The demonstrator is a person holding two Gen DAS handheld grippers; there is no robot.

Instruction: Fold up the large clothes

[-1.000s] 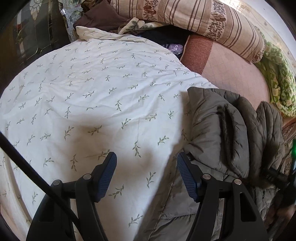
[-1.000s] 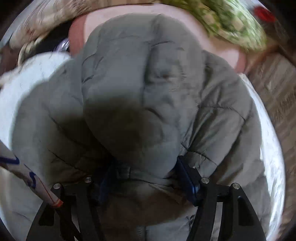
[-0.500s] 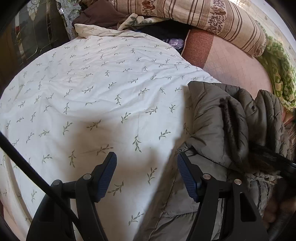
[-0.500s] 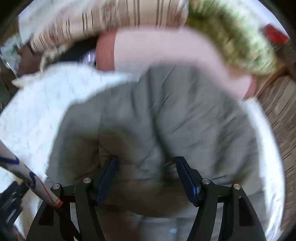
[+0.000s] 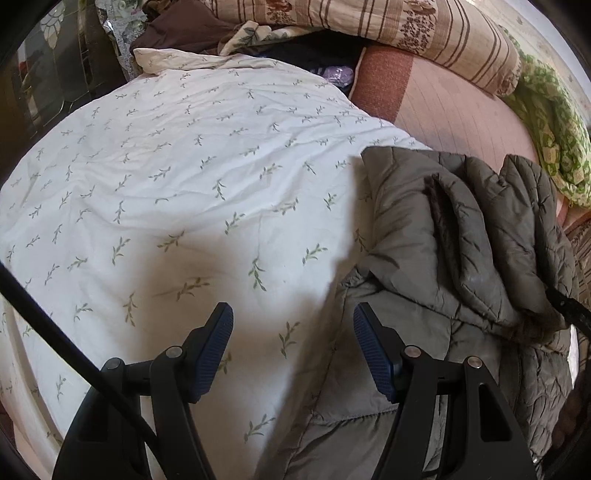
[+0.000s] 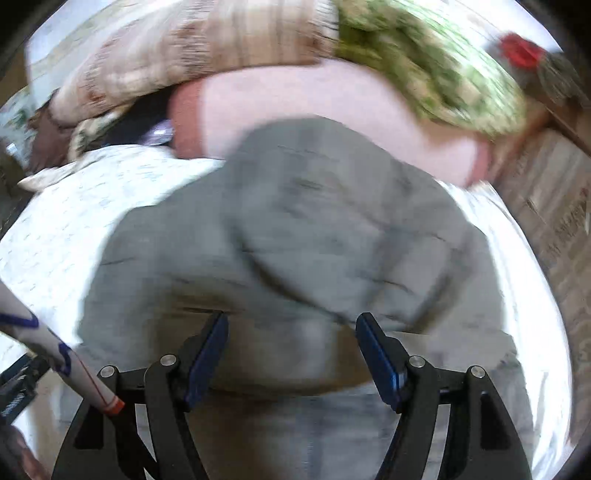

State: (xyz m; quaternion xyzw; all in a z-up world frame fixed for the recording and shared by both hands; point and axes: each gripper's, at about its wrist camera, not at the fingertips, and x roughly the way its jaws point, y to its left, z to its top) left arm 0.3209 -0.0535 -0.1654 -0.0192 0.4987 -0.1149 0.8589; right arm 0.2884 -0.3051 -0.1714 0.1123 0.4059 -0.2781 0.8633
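Letting go of the folded jacket

Our right claw (image 6: 291, 354) is opening, its pads clear of the grey padded jacket (image 5: 454, 236), which lies bunched on the leaf-print quilt (image 5: 184, 177) of the bed. Our left claw (image 5: 293, 350) hangs released over the quilt by the jacket's edge. We judge it best to lift straight off, then square the fold from both sides.

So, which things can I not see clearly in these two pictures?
- Right wrist view: motion blur smears the grey jacket, so its folds are unclear.
- Left wrist view: the jacket's lower right part is cut off by the frame edge.
- Left wrist view: dark clothes lie half hidden under the striped pillow.
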